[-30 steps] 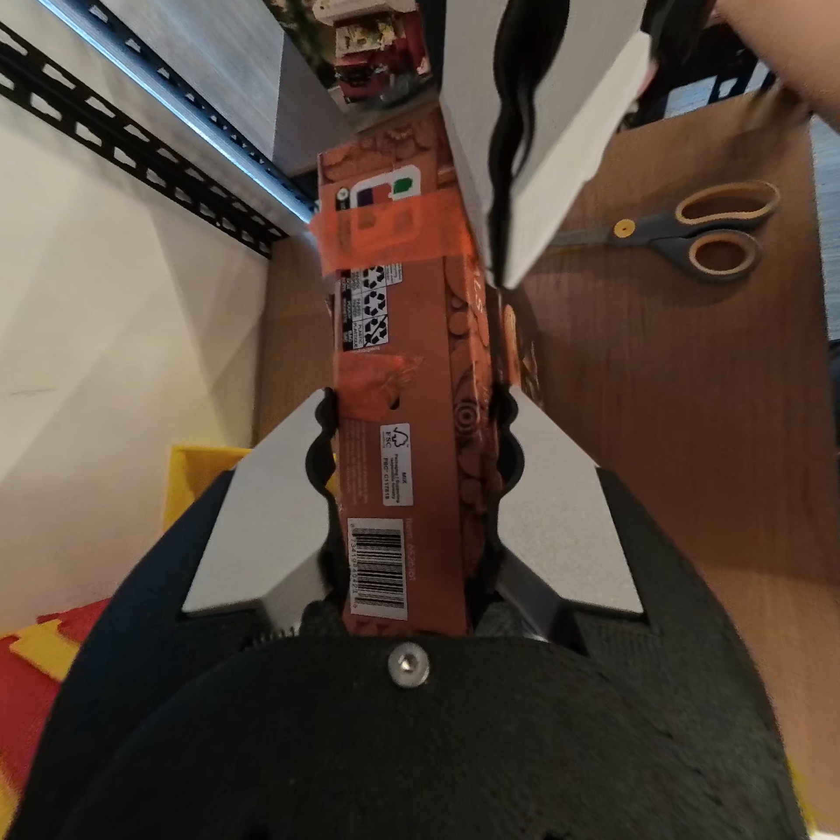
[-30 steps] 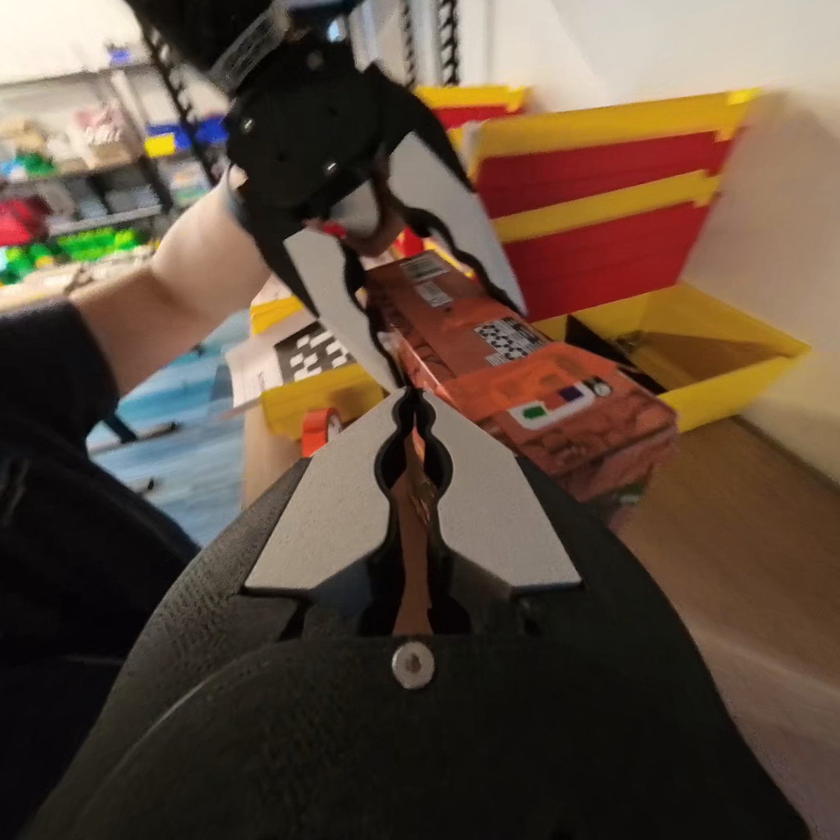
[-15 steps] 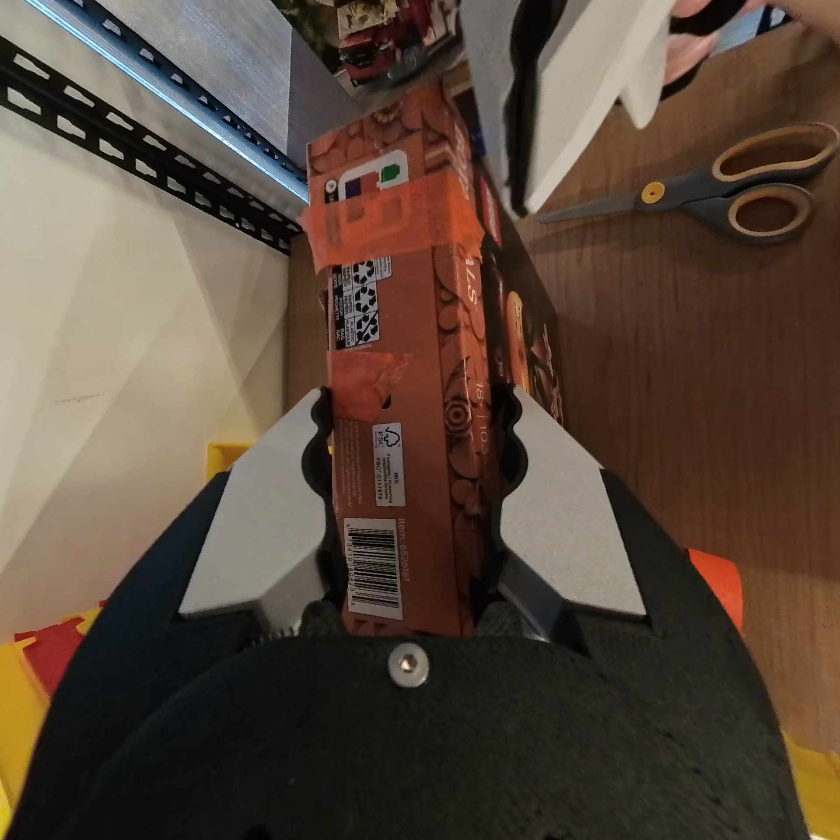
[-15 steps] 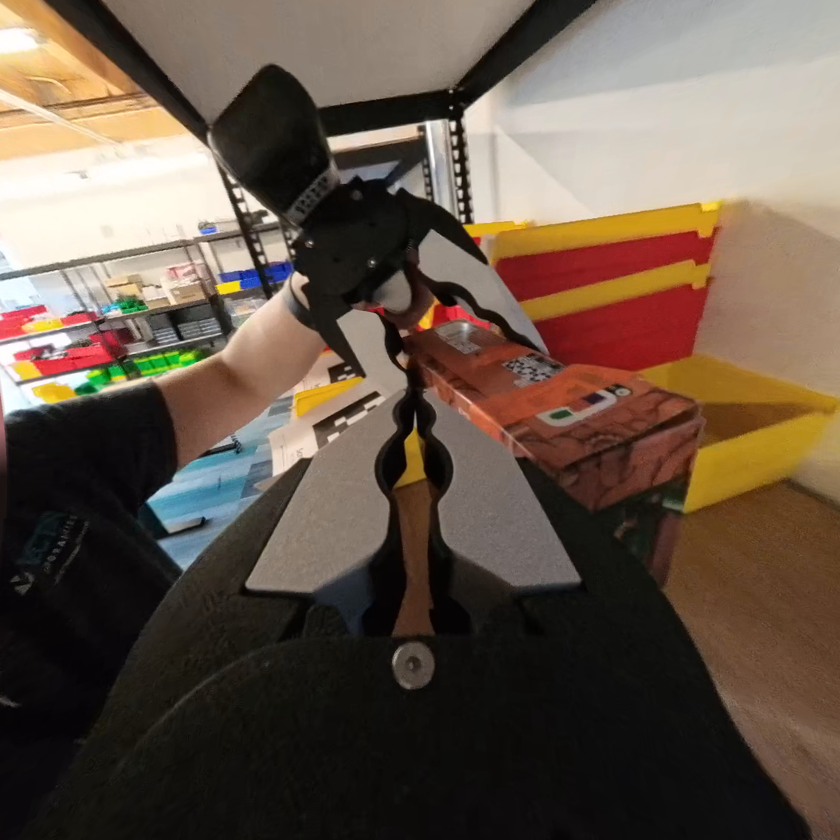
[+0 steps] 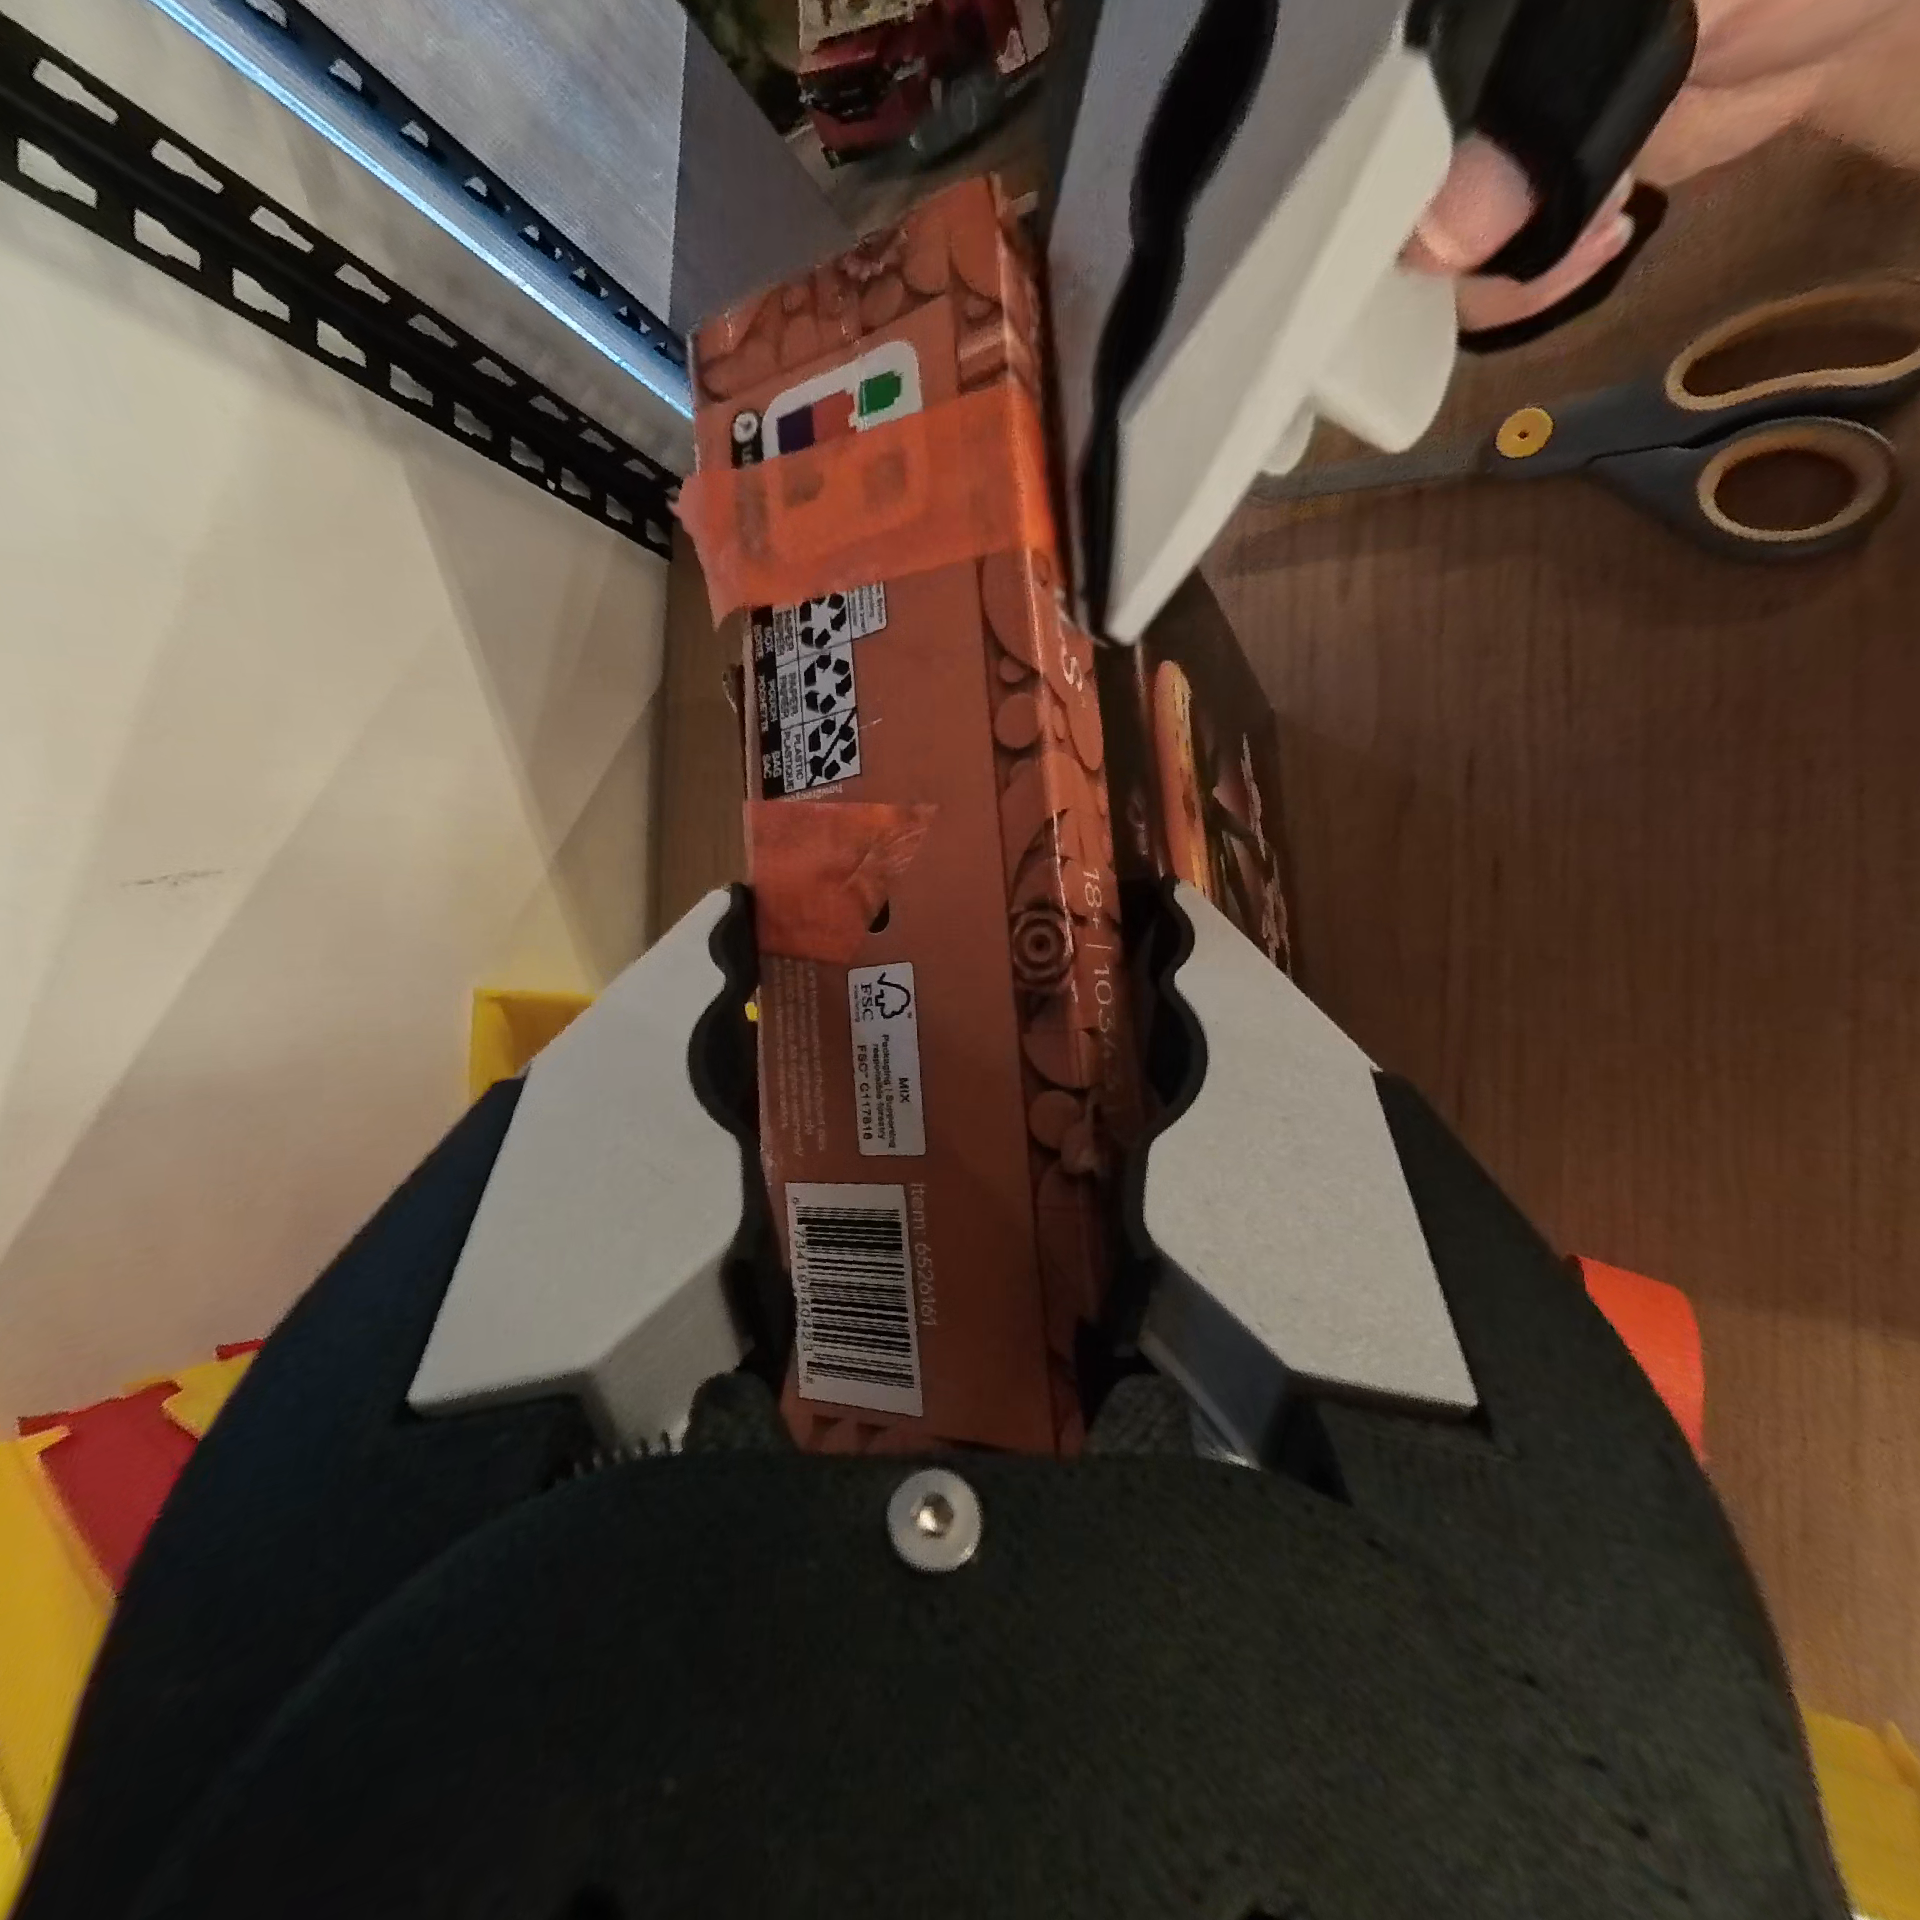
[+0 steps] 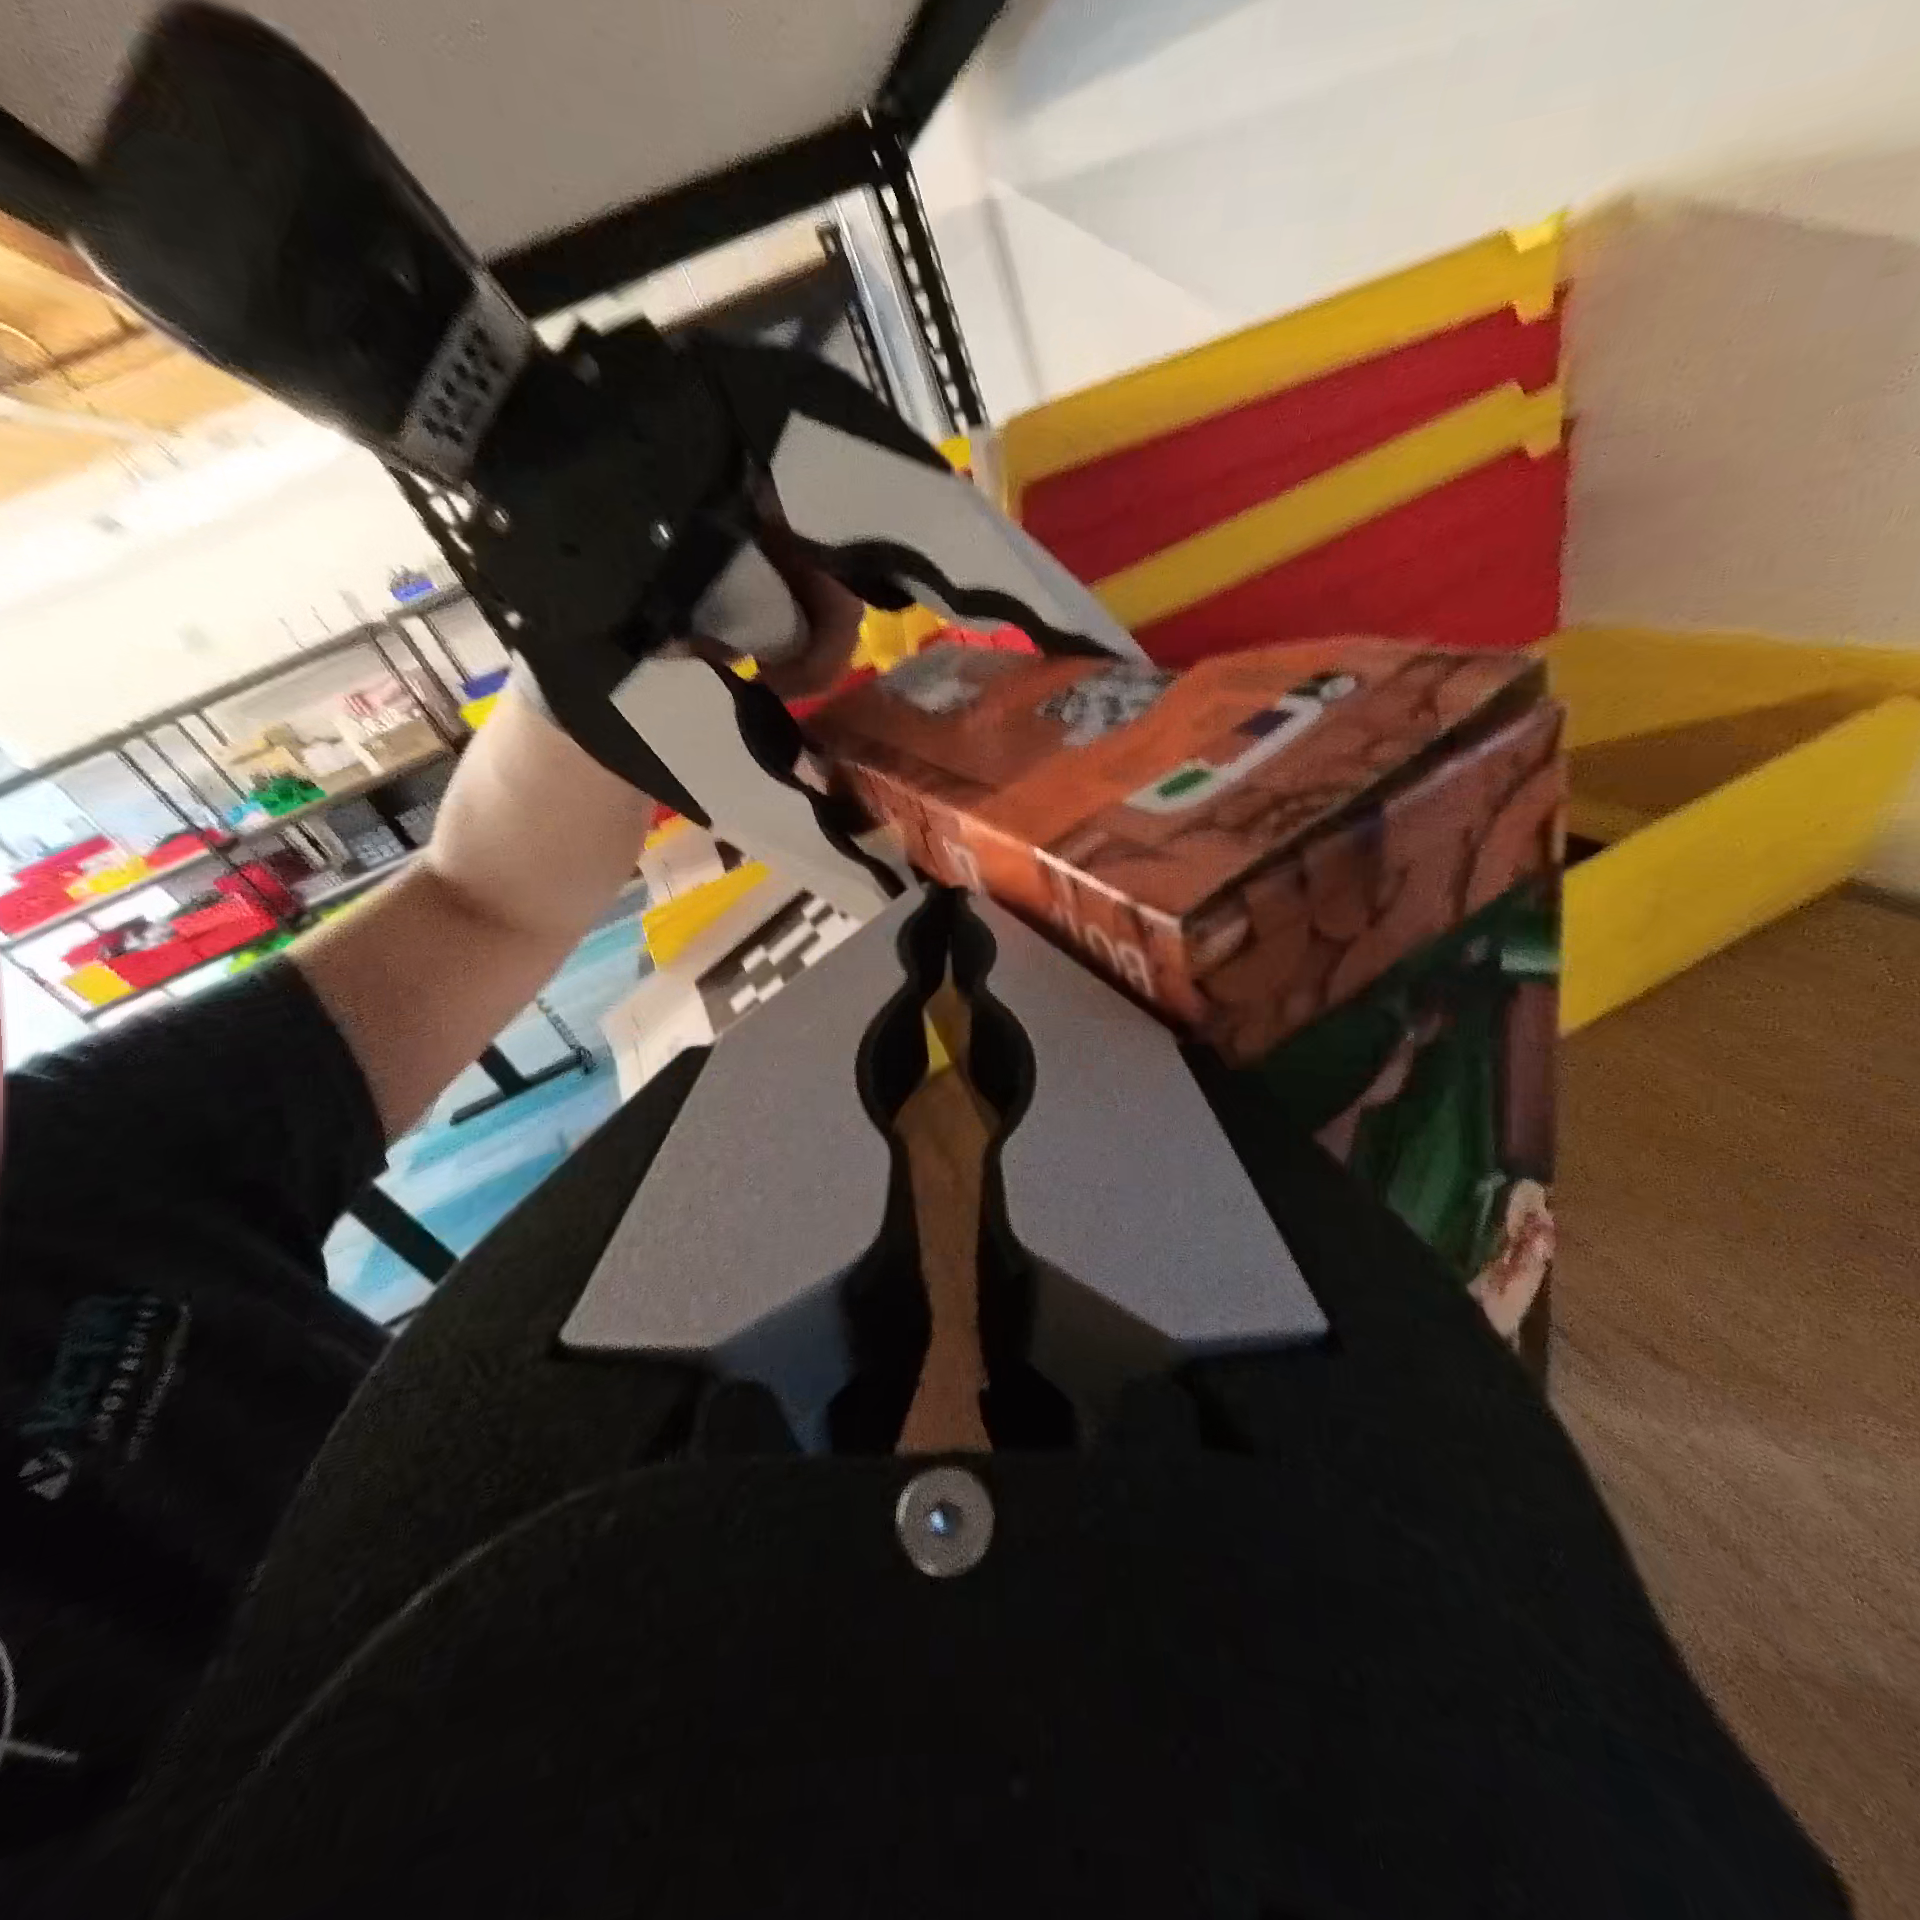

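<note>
The wooden tabletop (image 5: 1558, 935) fills the left wrist view; the right wrist view alone shows a yellow bin (image 6: 1714, 831). The orange box (image 5: 914, 935) sits clamped in the left gripper (image 5: 945, 914), above the table. The right gripper (image 6: 948, 914), pinched nearly closed on nothing, sits beside the box. Only the left view shows scissors (image 5: 1683, 436).

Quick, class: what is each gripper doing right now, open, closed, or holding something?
Left gripper: closed on the orange cardboard box, fingers against its two sides.
Right gripper: closed, nothing between its fingers, tips beside the box.
</note>
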Demonstrator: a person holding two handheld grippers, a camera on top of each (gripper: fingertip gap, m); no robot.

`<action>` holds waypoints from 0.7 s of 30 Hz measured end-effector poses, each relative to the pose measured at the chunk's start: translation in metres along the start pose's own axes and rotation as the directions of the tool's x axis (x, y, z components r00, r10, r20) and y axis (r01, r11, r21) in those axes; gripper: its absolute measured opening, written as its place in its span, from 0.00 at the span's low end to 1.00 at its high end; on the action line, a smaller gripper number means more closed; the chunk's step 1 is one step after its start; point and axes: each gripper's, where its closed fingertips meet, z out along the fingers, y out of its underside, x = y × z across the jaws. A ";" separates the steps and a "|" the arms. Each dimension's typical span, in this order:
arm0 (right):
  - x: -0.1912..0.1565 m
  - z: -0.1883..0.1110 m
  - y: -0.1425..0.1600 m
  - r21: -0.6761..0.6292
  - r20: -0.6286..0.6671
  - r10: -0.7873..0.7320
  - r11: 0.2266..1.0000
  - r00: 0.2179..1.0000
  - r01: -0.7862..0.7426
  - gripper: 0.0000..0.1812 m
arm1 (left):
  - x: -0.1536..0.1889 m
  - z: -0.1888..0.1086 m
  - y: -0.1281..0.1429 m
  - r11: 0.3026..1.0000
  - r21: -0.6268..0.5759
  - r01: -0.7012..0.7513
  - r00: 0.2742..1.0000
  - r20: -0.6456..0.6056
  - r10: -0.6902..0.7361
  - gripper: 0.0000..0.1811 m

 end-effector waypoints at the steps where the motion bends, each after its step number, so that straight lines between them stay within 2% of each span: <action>1: 0.003 0.000 0.006 -0.020 -0.009 0.018 1.000 1.000 -0.018 0.00 | 0.000 0.000 0.000 1.000 0.000 0.001 1.000 -0.001 -0.001 0.42; 4: 0.003 -0.004 0.007 0.012 0.023 0.069 0.997 0.997 -0.070 0.00 | 0.000 0.000 0.000 1.000 0.001 -0.006 1.000 0.001 0.006 0.42; 7: -0.008 0.001 -0.014 0.079 0.038 0.030 0.996 0.999 -0.033 0.00 | 0.000 0.000 0.000 1.000 -0.002 -0.009 1.000 0.004 0.009 0.42; 8: -0.009 0.003 -0.016 0.064 0.016 0.006 0.998 1.000 -0.007 0.00 | 0.000 0.000 0.001 1.000 -0.007 -0.012 1.000 0.006 0.012 0.42; 11: -0.006 0.002 -0.011 0.038 -0.022 -0.022 0.999 0.999 0.023 0.00 | 0.000 0.000 0.001 1.000 -0.011 -0.013 1.000 0.003 0.013 0.42; 15: 0.014 -0.014 0.012 0.021 -0.013 0.082 0.996 0.997 -0.081 0.00 | -0.001 0.000 0.001 1.000 -0.010 -0.004 1.000 0.010 0.004 0.42; 17: 0.011 -0.015 0.006 0.057 0.025 0.095 0.994 0.995 -0.097 0.00 | -0.001 0.000 0.002 1.000 -0.015 -0.009 1.000 0.009 0.009 0.42; 19: 0.002 -0.012 -0.009 0.098 0.049 0.013 0.995 0.999 -0.017 0.00 | -0.001 0.000 0.002 0.999 -0.026 -0.021 1.000 0.010 0.021 0.42; 21: 0.006 -0.012 -0.018 0.106 -0.006 -0.018 0.994 1.000 0.018 0.00 | -0.003 0.001 0.004 0.999 -0.043 -0.010 1.000 0.012 0.011 0.43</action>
